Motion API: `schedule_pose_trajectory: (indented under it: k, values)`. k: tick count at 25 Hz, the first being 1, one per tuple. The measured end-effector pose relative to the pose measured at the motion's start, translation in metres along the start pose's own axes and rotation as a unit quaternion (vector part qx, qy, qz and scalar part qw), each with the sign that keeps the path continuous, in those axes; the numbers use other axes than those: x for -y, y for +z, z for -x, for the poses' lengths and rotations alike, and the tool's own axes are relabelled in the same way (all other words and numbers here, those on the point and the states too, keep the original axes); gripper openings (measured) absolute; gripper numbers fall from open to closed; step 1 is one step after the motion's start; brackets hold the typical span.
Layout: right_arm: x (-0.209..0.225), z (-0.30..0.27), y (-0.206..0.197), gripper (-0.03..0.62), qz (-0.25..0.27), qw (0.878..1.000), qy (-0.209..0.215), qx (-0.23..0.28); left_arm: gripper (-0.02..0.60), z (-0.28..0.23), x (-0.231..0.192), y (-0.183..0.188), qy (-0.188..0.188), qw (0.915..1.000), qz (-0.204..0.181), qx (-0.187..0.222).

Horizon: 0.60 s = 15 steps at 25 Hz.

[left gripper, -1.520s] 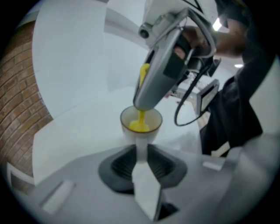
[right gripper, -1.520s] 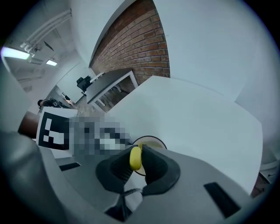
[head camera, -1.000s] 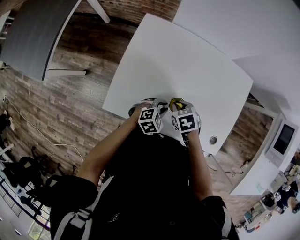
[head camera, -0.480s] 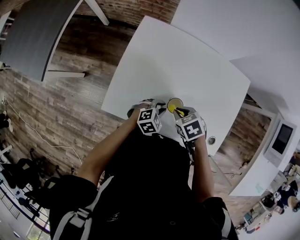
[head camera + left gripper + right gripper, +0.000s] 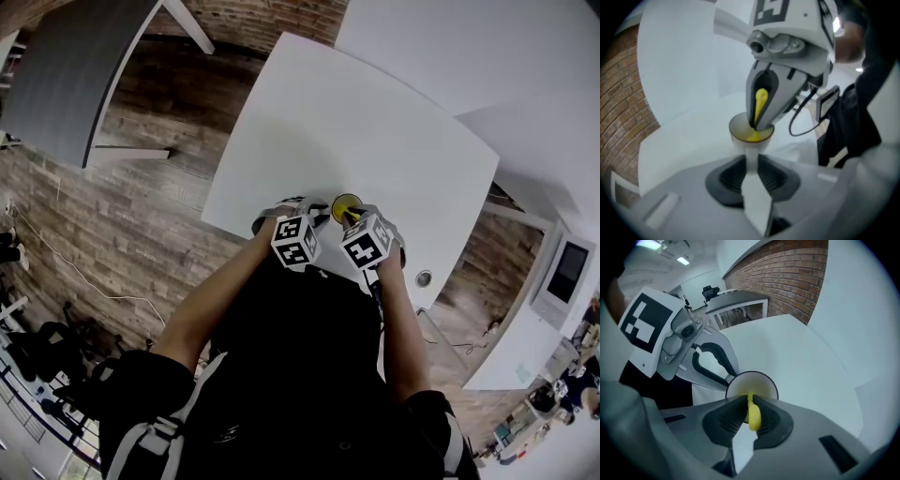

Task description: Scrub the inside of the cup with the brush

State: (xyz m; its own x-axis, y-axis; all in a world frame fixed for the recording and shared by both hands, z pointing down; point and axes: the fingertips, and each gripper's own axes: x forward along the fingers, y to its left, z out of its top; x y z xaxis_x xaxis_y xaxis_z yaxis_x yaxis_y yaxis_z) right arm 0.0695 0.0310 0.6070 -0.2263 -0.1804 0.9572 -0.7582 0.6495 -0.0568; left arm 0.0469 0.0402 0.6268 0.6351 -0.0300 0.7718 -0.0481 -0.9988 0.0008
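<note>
A small white cup (image 5: 346, 205) with a yellow inside stands near the close edge of the white table (image 5: 375, 122). My left gripper (image 5: 316, 215) is shut on the cup's side; the white piece sits between its pads (image 5: 751, 159). My right gripper (image 5: 352, 218) is shut on the yellow brush (image 5: 753, 416). It hangs just above the cup (image 5: 752, 383), tilted, and the brush (image 5: 760, 101) reaches down into the cup (image 5: 751, 134). The brush tip is hidden behind the right gripper's fingers (image 5: 771, 110).
A round cable hole (image 5: 425, 278) lies in the table right of the grippers. A grey table (image 5: 66, 66) stands at the upper left over the wood floor. More white tables (image 5: 487, 47) lie beyond. The person's forearms (image 5: 220, 291) reach in from below.
The right gripper drew back toward the person half a second ago, and has since come forward and left over the cup again. The left gripper and cup have hardly moved.
</note>
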Motion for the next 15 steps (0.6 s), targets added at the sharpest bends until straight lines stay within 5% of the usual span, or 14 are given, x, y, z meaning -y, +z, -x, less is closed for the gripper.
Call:
schedule_pose_trajectory:
  k: [8,15]
  values:
    - [0.018,0.007,0.002,0.031,0.023,0.996,-0.079,0.018,0.075,0.001,-0.001,0.0,0.0,1.0,0.003,-0.002]
    - [0.013,0.0,0.007,0.031,-0.038,0.998,-0.029,0.031,0.075,-0.002,0.0,0.001,0.005,0.9999,0.007,-0.005]
